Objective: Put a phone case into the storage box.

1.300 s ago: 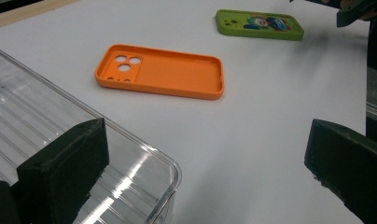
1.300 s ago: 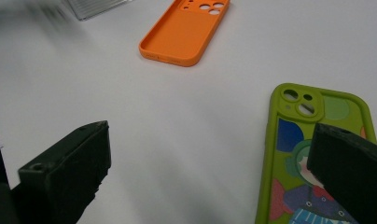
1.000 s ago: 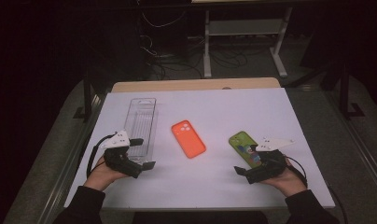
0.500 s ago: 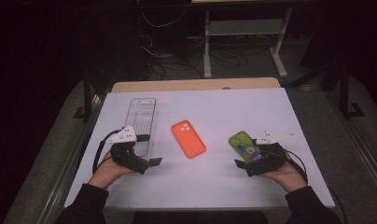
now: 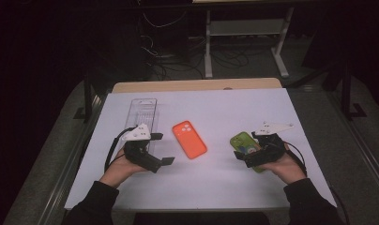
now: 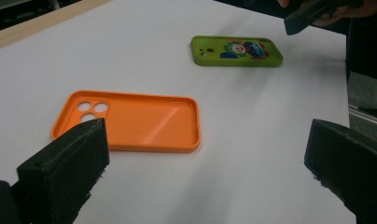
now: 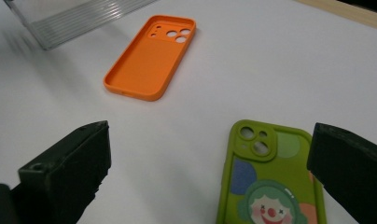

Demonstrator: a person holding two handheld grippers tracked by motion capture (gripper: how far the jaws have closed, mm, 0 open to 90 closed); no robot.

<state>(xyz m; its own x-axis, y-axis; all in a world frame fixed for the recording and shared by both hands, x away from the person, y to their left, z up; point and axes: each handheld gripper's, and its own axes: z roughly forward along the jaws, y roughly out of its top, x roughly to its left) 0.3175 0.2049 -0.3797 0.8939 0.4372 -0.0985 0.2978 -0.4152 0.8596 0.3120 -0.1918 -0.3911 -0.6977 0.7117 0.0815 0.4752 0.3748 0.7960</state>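
An orange phone case lies hollow side up at the middle of the white sheet. A green phone case with a clown picture lies to its right. My left gripper is open just left of the orange case, with its jaws pointing at it. Open as well, my right gripper hovers at the near end of the green case, jaws spread wide. Neither gripper holds anything.
A clear ribbed plastic tray lies lengthwise at the back left, just beyond my left hand. A wooden table edge shows behind the sheet. Past it are a dark floor, cables and a white stand.
Both hands have crept forward and inward. The left gripper has come closer to the orange case, and the right gripper has closed in on the green case's near end.
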